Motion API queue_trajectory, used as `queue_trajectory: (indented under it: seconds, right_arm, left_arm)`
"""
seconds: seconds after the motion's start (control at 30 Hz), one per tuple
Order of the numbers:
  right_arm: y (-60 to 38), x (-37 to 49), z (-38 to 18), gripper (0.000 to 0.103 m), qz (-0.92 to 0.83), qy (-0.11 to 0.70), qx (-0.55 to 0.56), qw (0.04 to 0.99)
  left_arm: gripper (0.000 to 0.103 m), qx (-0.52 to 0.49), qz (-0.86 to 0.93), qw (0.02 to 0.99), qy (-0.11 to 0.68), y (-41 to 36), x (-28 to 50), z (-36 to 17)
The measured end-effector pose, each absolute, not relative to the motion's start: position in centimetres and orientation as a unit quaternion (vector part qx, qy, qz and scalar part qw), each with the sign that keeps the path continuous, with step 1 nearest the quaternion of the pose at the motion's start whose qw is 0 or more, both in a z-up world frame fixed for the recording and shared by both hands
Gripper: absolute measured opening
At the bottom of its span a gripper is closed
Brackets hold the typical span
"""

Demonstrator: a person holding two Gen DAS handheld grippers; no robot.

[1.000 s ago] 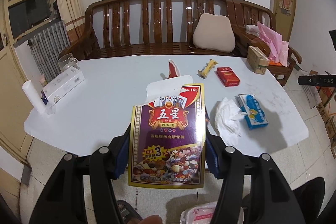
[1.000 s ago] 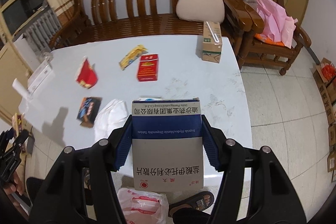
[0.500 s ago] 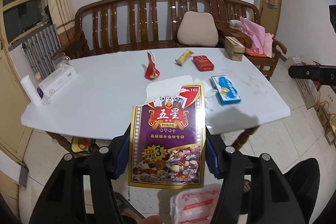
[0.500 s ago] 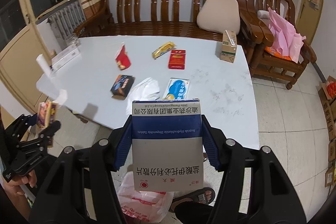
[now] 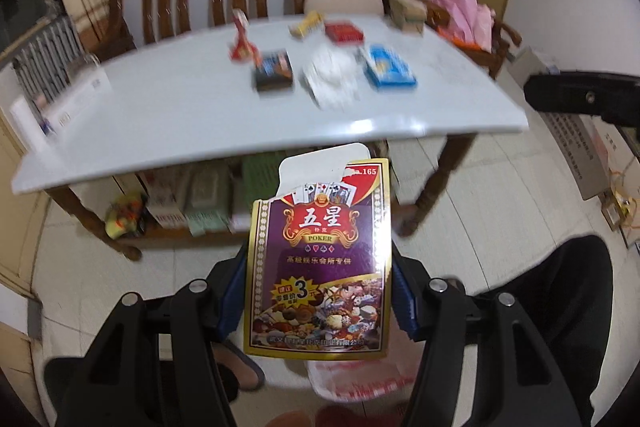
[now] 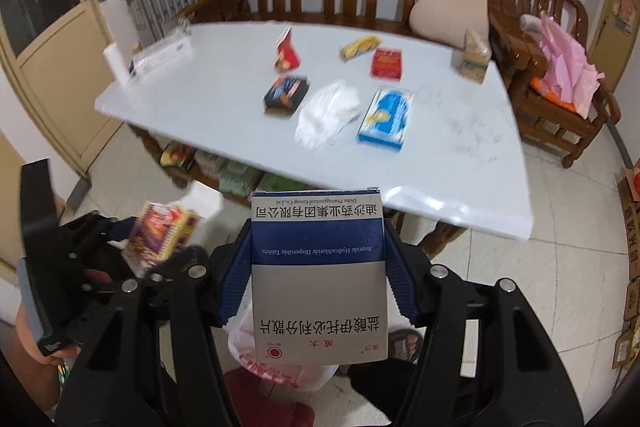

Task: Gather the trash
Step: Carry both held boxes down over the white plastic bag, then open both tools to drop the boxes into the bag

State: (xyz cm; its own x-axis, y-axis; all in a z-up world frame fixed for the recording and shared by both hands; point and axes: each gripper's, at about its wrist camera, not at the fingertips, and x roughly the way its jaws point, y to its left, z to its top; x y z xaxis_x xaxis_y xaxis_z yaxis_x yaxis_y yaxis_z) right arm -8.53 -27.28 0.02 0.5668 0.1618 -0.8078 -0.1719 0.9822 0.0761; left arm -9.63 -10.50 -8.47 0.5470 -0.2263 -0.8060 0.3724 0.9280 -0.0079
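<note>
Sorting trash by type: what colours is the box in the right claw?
Navy blue and grey medicine box, clearest in the right wrist view.

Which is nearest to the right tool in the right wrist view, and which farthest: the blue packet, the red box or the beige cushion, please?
From the right tool:
1. Blue packet, near table edge.
2. Red box, mid-table, behind it.
3. Beige cushion, on the bench beyond the table.

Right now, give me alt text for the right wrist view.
The right gripper clamps a blue and grey medicine box above a white plastic bag on the floor. Beyond stands a white table with scattered litter; the left gripper, at left, holds a card pack.
</note>
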Motion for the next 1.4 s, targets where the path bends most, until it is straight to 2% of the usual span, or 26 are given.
queue_trajectory:
  seconds: [0.43, 0.8, 1.07, 1.3, 1.4]
  right_arm:
    - [-25.4, -10.3, -14.0, 0.059, 0.105, 0.568, 0.018, 0.816]
    - [-24.4, -8.1, -25.1, 0.059, 0.085, 0.637, 0.048, 0.765]
    - [-24.5, -7.2, -34.6, 0.059, 0.053, 0.694, 0.086, 0.713]
    - [-24.4, -6.6, -38.3, 0.060, 0.050, 0.714, 0.104, 0.691]
    - [-24.4, -6.3, -39.2, 0.061, 0.037, 0.717, 0.099, 0.689]
  left_arm:
    - [0.058, 0.103, -0.179, 0.780, 0.591, -10.9, -10.2, -22.6]
    - [0.058, 0.116, -0.189, 0.726, 0.651, -12.0, -9.9, -33.1]
    - [0.058, 0.129, -0.207, 0.710, 0.661, -13.2, -9.8, -38.0]
    - [0.059, 0.136, -0.208, 0.693, 0.676, -13.4, -10.1, -41.0]
    - [0.062, 0.138, -0.209, 0.690, 0.679, -13.5, -10.3, -41.4]
